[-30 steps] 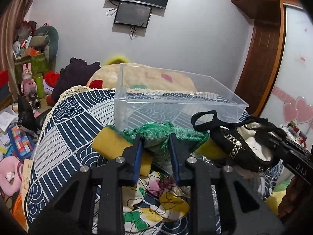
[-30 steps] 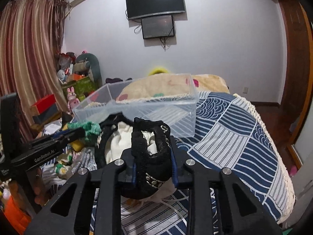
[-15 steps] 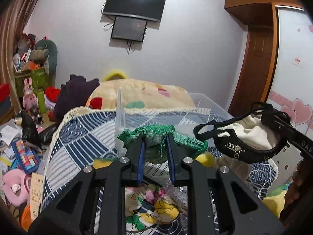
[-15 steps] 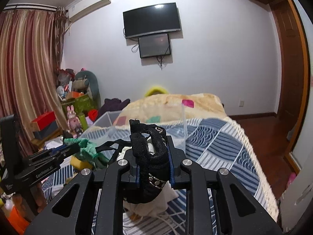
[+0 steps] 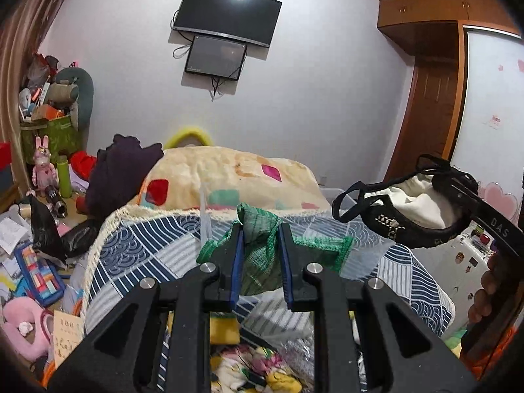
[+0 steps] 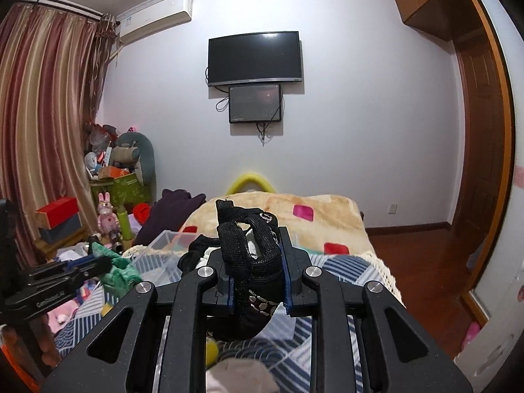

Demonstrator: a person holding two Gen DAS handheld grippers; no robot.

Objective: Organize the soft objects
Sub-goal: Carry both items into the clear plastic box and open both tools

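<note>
My left gripper (image 5: pixel 260 249) is shut on a green mesh cloth (image 5: pixel 262 262) and holds it up above the bed. The cloth also shows at the left of the right wrist view (image 6: pixel 119 267). My right gripper (image 6: pixel 257 262) is shut on a black mesh garment with a white lining and metal studs (image 6: pixel 252 262). That garment hangs at the right of the left wrist view (image 5: pixel 406 209). The clear plastic bin (image 6: pixel 170 245) stands on the blue patterned bedspread (image 5: pixel 147 252), below and ahead of both grippers; only an edge of the bin (image 5: pixel 204 213) shows in the left wrist view.
A cream blanket with coloured patches (image 5: pixel 229 177) lies at the far end of the bed. More soft items (image 5: pixel 249 366) lie under the left gripper. Toys, boxes and clutter (image 5: pixel 39 170) fill the floor at left. A wooden door (image 6: pixel 478 170) stands at right.
Both grippers have risen with their cloths still held. The views tilted up, so the bin dropped low in the frames and the wall and screens fill more of them.
</note>
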